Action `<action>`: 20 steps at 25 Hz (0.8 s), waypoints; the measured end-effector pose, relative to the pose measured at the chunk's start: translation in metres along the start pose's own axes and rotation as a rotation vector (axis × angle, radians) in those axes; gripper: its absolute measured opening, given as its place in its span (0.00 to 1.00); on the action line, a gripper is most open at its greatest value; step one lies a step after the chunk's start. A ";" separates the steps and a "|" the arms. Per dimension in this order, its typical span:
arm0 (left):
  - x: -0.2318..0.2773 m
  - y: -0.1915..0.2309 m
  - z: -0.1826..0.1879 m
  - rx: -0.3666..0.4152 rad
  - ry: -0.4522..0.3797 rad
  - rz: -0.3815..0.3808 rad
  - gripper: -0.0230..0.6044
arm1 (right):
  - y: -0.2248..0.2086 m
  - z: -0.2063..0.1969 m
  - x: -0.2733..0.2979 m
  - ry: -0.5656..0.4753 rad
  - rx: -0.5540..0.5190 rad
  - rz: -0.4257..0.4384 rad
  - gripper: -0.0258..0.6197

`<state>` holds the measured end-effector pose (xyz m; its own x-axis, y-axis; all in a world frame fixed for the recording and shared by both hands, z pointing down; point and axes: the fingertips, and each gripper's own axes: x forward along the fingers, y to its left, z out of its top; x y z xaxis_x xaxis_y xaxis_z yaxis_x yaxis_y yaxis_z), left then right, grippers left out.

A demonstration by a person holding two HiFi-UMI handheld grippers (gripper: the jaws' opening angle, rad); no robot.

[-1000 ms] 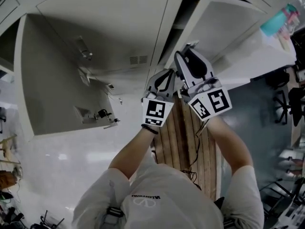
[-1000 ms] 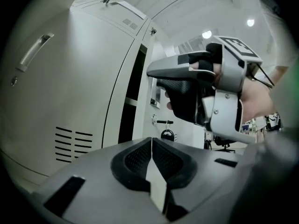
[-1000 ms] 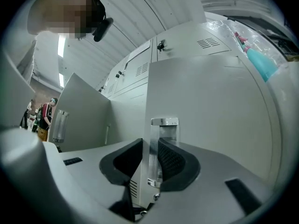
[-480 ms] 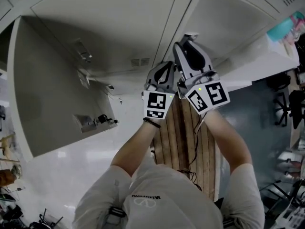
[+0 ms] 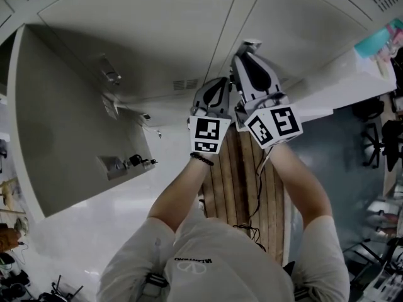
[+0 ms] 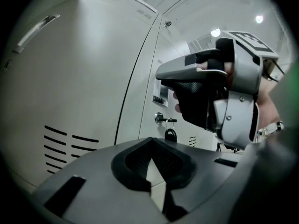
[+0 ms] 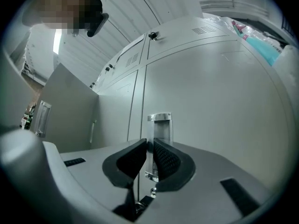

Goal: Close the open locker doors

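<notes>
While level, left gripper point(image 5: 217, 85) near lockers point(image 6: 70, 87).

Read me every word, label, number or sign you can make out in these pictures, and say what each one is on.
Nothing here can be read for certain.
Shirt print: upside down in the head view, too small to read.
Label plate on a locker door: blurred.
Teal package: print blurred.
Left marker cube and right marker cube: black-and-white square patterns only, no words.
</notes>
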<state>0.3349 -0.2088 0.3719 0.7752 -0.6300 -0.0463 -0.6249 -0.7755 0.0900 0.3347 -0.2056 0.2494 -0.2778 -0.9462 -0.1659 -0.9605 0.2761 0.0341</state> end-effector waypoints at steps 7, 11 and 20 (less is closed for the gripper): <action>0.001 0.000 0.001 0.032 0.010 0.024 0.04 | 0.019 0.014 -0.055 -0.002 -0.008 0.001 0.06; -0.032 -0.009 0.009 0.022 -0.010 0.025 0.04 | 0.053 0.024 -0.098 0.019 0.021 0.057 0.06; -0.248 -0.044 -0.006 0.016 0.065 0.143 0.04 | 0.160 0.035 -0.134 0.001 0.050 0.273 0.06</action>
<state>0.1705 -0.0187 0.3856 0.6820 -0.7308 0.0302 -0.7306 -0.6787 0.0748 0.2183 -0.0285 0.2422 -0.5265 -0.8357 -0.1564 -0.8482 0.5289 0.0290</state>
